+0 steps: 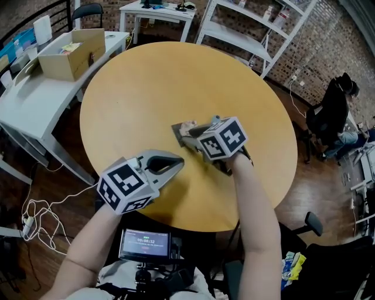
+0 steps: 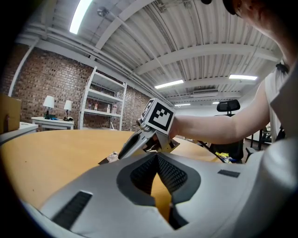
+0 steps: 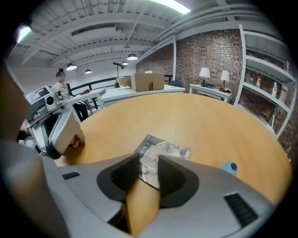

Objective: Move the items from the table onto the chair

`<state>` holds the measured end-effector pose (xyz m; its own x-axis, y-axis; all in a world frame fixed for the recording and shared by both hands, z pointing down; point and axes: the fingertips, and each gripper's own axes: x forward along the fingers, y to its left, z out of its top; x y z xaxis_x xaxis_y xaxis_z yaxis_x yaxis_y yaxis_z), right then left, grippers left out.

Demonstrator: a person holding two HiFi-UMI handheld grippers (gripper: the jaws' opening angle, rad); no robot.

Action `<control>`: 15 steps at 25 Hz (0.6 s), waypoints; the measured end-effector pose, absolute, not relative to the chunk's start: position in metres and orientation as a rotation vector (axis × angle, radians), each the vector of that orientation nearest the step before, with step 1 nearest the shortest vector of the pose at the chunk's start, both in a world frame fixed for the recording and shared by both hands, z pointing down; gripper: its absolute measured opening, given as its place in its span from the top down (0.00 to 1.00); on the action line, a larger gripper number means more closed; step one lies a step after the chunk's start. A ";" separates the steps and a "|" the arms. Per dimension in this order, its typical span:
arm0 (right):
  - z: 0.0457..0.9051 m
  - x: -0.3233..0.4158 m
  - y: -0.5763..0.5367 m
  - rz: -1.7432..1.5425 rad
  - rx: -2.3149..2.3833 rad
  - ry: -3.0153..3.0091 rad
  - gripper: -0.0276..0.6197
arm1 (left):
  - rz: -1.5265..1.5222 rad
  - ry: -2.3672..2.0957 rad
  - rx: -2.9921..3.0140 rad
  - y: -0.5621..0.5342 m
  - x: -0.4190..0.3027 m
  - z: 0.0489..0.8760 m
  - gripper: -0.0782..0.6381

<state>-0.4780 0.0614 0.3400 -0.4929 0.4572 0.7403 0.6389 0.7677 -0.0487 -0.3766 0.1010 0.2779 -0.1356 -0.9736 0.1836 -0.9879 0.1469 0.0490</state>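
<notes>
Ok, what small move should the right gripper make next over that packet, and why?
Probably close the tongs of the right gripper on the clear plastic packet. The tongs stand apart astride the packet's near edge without visibly pinching it, and the packet lies flat on the round table, not yet lifted. A grip has to come before any carry toward the chair.

Office or lab workspace: brick walls, white shelving, desks, office chair.

I'm seeing the left gripper and right gripper showing plain grey, their cubes carrying black-and-white square markers; the table is glowing warm tan. The packet is glinting silvery over dark backing; a small piece is showing pale blue.
</notes>
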 end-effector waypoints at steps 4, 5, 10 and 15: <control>0.340 -0.473 0.060 -0.271 -0.831 -2.160 0.95 | 0.123 -2.244 1.941 0.101 -0.377 0.278 0.88; 0.339 -0.471 0.061 -0.290 -0.840 -2.161 0.95 | 0.124 -2.243 1.940 0.101 -0.377 0.278 0.88; 0.331 -0.468 0.065 -0.530 -0.853 -2.210 0.69 | 0.125 -2.240 1.942 0.101 -0.377 0.278 0.88; 0.340 -0.468 0.069 -0.412 -0.865 -2.181 0.56 | 0.119 -2.241 1.943 0.101 -0.376 0.279 0.88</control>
